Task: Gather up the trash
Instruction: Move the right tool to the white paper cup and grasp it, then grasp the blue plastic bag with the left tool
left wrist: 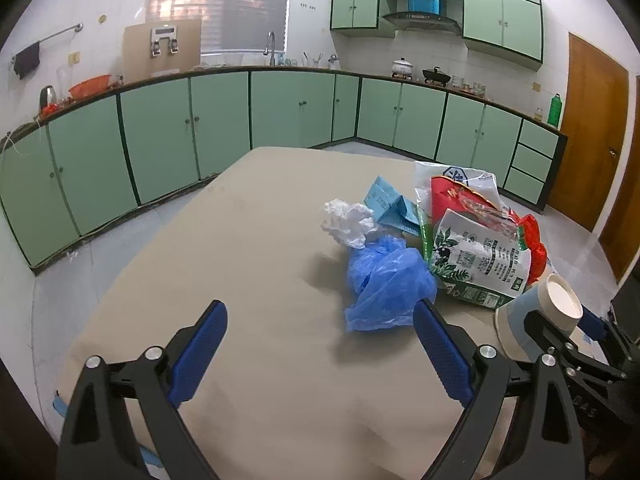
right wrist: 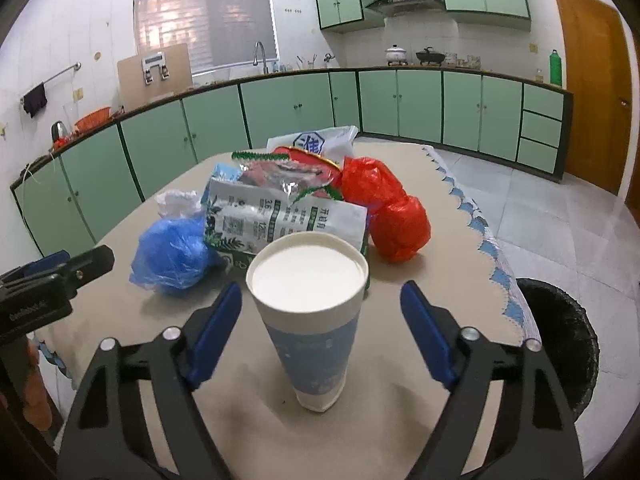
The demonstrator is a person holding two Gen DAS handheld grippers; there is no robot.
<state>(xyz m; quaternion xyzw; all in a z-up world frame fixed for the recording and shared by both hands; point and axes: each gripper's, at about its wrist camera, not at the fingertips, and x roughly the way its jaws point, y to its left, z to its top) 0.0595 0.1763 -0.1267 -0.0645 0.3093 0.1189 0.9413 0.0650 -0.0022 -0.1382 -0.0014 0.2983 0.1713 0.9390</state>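
A pile of trash lies on the beige table [left wrist: 248, 264]. A white and blue paper cup [right wrist: 314, 320] stands between the open fingers of my right gripper [right wrist: 322, 306], untouched by the pads. The cup also shows in the left wrist view [left wrist: 540, 316], at the right. My left gripper [left wrist: 320, 328] is open and empty, just short of a crumpled blue plastic bag [left wrist: 386, 280]. Behind it lie a white crumpled tissue [left wrist: 348, 222], a green and white wrapper [left wrist: 476, 260], a light blue carton [left wrist: 386, 204] and a red bag [right wrist: 384, 208].
A black bin with a black liner [right wrist: 560, 344] stands on the floor by the table's right edge. Green cabinets [left wrist: 224, 124] run along the walls. A wooden door [right wrist: 592, 80] is at the right. The left gripper's tip [right wrist: 80, 266] shows left of the cup.
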